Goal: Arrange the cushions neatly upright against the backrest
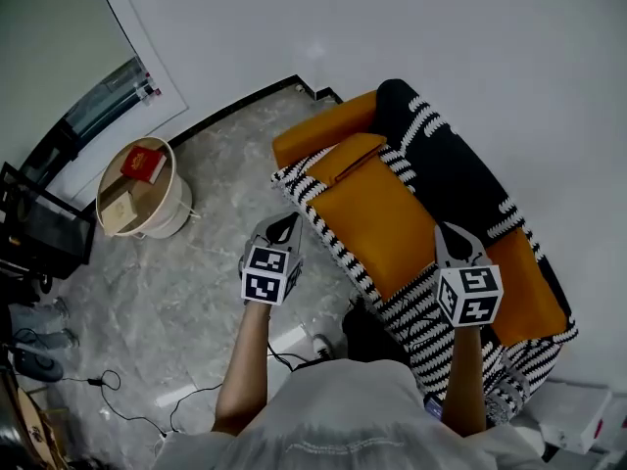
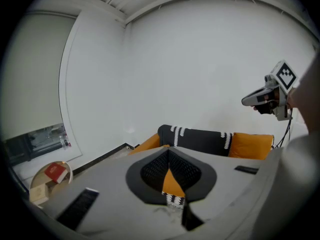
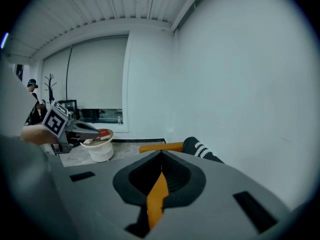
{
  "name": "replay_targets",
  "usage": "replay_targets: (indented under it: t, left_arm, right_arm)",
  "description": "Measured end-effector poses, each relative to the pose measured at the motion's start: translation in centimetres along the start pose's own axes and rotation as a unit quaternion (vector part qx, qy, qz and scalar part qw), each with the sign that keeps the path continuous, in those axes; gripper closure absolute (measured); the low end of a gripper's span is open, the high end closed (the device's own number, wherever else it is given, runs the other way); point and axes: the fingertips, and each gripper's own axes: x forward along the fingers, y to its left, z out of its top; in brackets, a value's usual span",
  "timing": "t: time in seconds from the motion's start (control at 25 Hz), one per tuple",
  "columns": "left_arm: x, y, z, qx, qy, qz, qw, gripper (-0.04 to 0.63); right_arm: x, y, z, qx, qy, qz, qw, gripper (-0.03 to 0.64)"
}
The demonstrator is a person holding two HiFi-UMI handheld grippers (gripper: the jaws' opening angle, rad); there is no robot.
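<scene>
The person's grey shirt [image 1: 333,424] fills the bottom edge of the head view, with both bare forearms reaching up the frame. The left gripper [image 1: 284,223] hangs over the marble floor [image 1: 196,292] just left of the sofa [image 1: 328,225], its fingers pressed together on nothing. The right gripper [image 1: 453,231] is over the orange seat at centre right, fingers likewise closed and empty. A small orange cushion [image 1: 343,155] lies flat on the seat by the armrest, upper centre. A long black cushion with white markings [image 1: 451,164] runs along the backrest, and another orange cushion [image 1: 524,282] sits at lower right. At upper left, a round white side table [image 1: 171,209] carries a red book [image 1: 144,164].
</scene>
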Motion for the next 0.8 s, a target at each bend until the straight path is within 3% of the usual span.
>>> replay_targets:
  t: [0.36,0.6,0.8]
  left_arm:
    - [11.0,2.5,-0.5,-0.016,0.035,-0.01,0.9992,0.564]
    - [18.6,5.3,-0.5,-0.049,0.057,0.001,0.9972,0.54]
    - [24.9,6.0,-2.5,-0.064,0.087,-0.003,0.9942,0.531]
  right_arm:
    - [13.2,-6.0,0.9,-0.001,0.029,0.018,0.999,0.612]
    - [23.1,-9.9,1.7,-0.013,0.058,0.052,0.997,0.611]
    - [30.8,-12.1,-0.2,-0.011,0.096,0.083,0.992,0.588]
